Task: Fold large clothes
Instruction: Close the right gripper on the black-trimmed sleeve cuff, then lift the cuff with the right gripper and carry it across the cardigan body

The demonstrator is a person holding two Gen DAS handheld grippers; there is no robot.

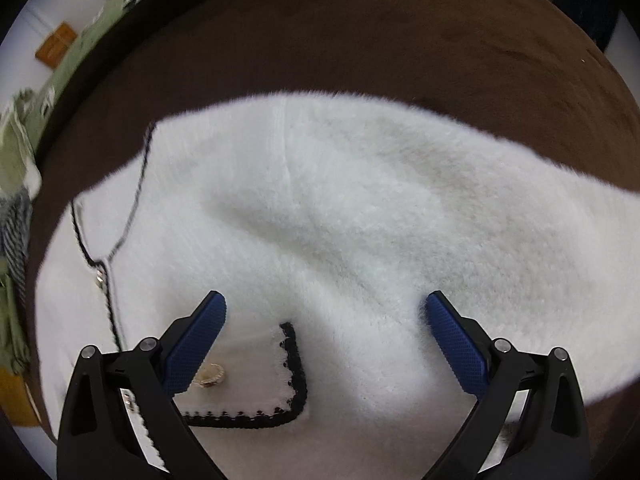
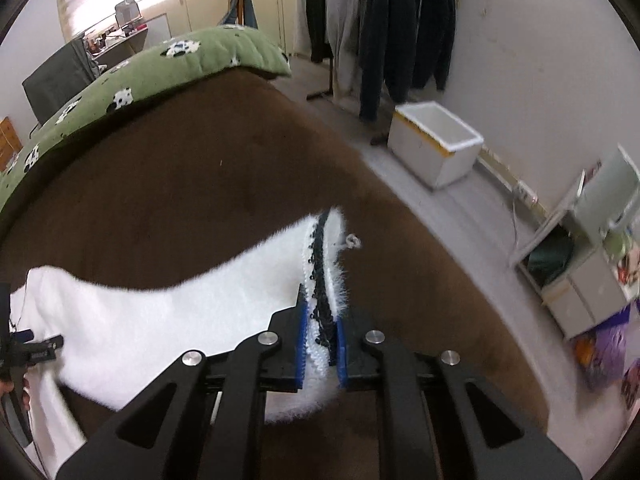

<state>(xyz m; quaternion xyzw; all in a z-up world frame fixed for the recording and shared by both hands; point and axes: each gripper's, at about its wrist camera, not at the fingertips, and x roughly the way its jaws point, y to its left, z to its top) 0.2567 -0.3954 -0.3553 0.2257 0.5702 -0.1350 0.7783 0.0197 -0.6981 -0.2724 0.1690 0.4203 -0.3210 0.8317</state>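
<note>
Currently: fluffy white cardigan with black scalloped trim (image 1: pixel 340 208) on brown bed cover (image 1: pixel 360 40). Right tool (image 2: pixel 322 344) clamps the trimmed cuff; left tool (image 1: pixel 324 320) gapes wide, empty. Risk: slippery pile escaping the pinch.

White cardigan (image 1: pixel 360 220) cut off at right edge; gold button (image 1: pixel 210 375) partly behind jaws.
</note>
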